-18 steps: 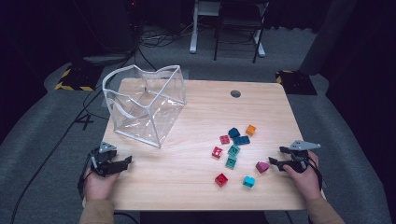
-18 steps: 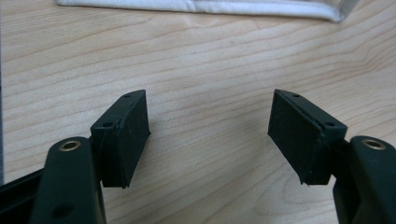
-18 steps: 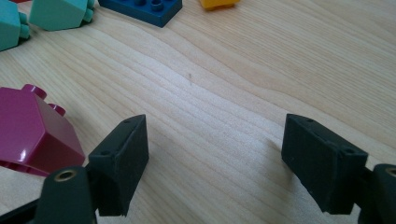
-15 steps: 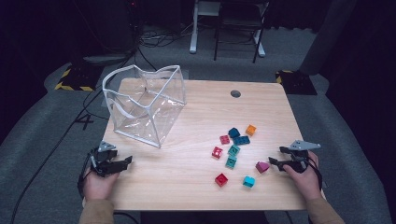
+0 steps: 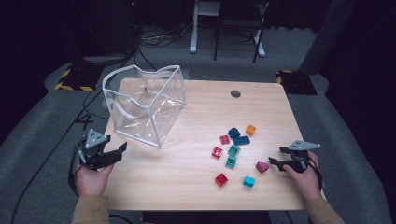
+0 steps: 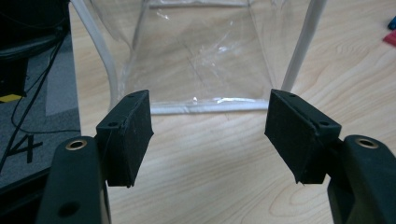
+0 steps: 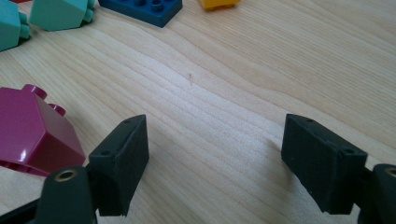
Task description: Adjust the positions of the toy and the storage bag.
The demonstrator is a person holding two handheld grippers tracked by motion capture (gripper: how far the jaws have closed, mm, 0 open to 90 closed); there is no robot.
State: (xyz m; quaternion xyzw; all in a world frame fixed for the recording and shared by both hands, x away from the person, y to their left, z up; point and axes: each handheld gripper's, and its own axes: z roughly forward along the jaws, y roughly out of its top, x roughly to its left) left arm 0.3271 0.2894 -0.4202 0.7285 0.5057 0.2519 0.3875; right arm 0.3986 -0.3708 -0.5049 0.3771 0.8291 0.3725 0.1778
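- On the wooden bench (image 5: 196, 186), a clear plastic bag (image 5: 147, 109) with white edging stands open and tilted at the far left corner, with a dark round hole (image 5: 236, 94) in the benchtop well to its right.
- A scatter of toy bricks lies right of centre: an orange brick (image 5: 251, 129), a dark blue flat brick (image 5: 241, 140), two teal bricks (image 5: 232, 156), three red bricks (image 5: 221, 179) and a light blue brick (image 5: 249, 181).
- The magenta brick (image 5: 262, 166), nearest the right hand-held gripper (image 5: 274, 162), lies on the bench just beside its jaw tips; nothing stands between them.
- In the right gripper view, the magenta brick (image 7: 35, 133) is glossy, with a sloped face and round studs, lying beside the left jaw, outside the gap.
- The right hand-held gripper's jaws are spread wide over bare wood, holding nothing.
- The left hand-held gripper (image 5: 119, 150) also stands agape and empty, near the bench's left edge, aimed at the bag's white-edged base (image 6: 205, 107).
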